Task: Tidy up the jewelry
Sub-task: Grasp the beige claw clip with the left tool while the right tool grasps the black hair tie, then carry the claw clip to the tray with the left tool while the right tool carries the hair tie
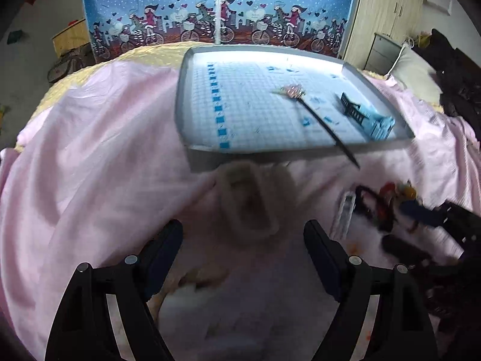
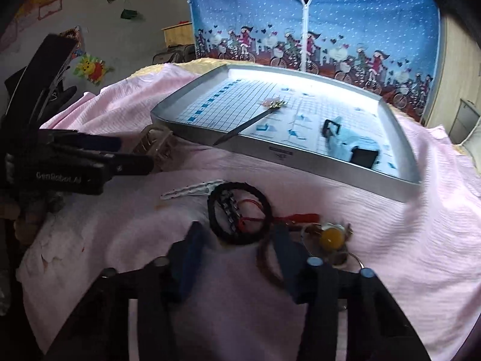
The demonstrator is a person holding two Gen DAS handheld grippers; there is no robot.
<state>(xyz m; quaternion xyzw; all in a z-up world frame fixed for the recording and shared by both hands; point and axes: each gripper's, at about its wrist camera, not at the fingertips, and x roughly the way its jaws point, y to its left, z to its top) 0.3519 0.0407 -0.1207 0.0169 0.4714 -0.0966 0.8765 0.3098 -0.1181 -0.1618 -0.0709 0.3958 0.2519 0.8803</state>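
A beige claw hair clip lies blurred on the pink cloth, just ahead of my left gripper, which is open and level with it. My right gripper is open too, its fingers either side of a black hair tie lying over a red clip. Beside them lie a silver snap clip, a yellow-beaded piece and a brown hair tie. The grey tray holds a flowered hair stick, its tip over the near rim, and a light blue claw clip.
The tray rests on a bed covered by pink cloth over a yellow blanket. A blue printed fabric wardrobe stands behind. A pillow and dark clothes lie at the far right. Wide bare cloth lies left of the tray.
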